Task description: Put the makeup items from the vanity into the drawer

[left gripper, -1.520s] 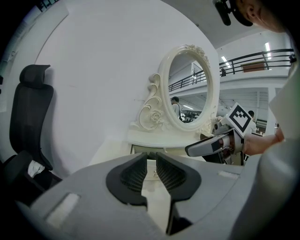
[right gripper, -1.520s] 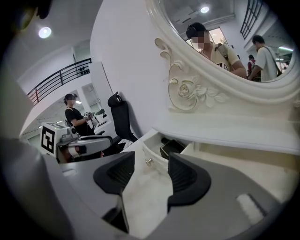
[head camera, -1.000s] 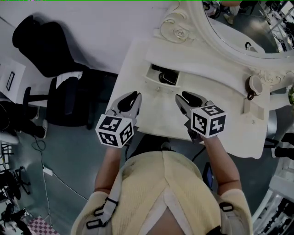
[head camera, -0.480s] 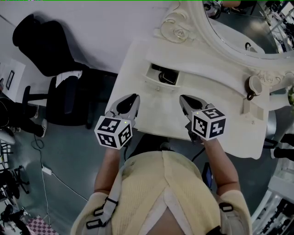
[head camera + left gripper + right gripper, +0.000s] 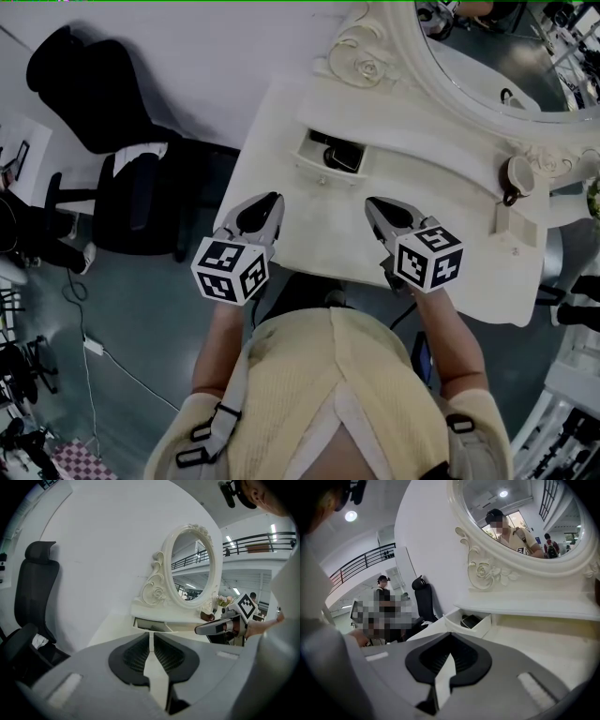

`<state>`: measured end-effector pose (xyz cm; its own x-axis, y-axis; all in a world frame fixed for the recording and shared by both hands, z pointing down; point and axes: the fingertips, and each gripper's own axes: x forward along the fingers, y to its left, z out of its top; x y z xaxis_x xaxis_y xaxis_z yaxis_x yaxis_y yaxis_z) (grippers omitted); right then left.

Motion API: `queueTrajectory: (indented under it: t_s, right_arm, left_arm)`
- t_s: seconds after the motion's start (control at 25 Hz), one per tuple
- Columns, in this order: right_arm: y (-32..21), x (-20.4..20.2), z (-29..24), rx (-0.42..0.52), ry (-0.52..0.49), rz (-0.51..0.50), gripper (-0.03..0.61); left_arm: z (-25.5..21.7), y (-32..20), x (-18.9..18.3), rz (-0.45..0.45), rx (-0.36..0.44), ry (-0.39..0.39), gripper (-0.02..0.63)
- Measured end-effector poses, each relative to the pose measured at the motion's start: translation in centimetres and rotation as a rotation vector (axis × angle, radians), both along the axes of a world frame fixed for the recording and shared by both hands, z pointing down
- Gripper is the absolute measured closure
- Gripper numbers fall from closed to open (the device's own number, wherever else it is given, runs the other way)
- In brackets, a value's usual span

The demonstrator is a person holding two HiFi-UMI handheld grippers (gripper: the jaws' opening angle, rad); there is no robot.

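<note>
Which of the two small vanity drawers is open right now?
The left drawer: it is pulled out, with a dark item lying inside. The right drawer shows only its white front, with no opening.

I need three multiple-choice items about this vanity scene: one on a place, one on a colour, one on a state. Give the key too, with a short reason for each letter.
1. Where is the open drawer?
A. on the floor
B. in the vanity, below the mirror
C. on a bookshelf

2. What colour is the item inside the drawer?
A. dark
B. red
C. yellow

3. In what state are the left gripper and the right gripper?
A. both wide open
B. one holds a brush
C. both shut, empty

Key: 1 B, the head view shows it under the mirror's shelf; 2 A, it looks black in the right gripper view; 3 C, each gripper view shows the jaws together with nothing between them.
</note>
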<state>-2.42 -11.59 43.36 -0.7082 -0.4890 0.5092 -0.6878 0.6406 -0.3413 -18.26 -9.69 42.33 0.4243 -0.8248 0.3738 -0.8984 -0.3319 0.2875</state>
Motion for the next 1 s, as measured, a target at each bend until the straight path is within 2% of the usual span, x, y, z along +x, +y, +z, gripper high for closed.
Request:
queueTrajectory:
  t_s: [0.68,1.0]
  right_arm:
    - [-0.6,-0.4,-2.3,0.025,-0.089,-0.003,0.577]
    - [-1.1,0.1,-1.8,0.027,-0.088,0.007,0.577]
  left_arm:
    - [-0.7,-0.2,-0.1,-0.007,0.003,-0.011,0.594]
    - [-1.1,-0.4,0.4,0.003,0.012,-0.007,0.592]
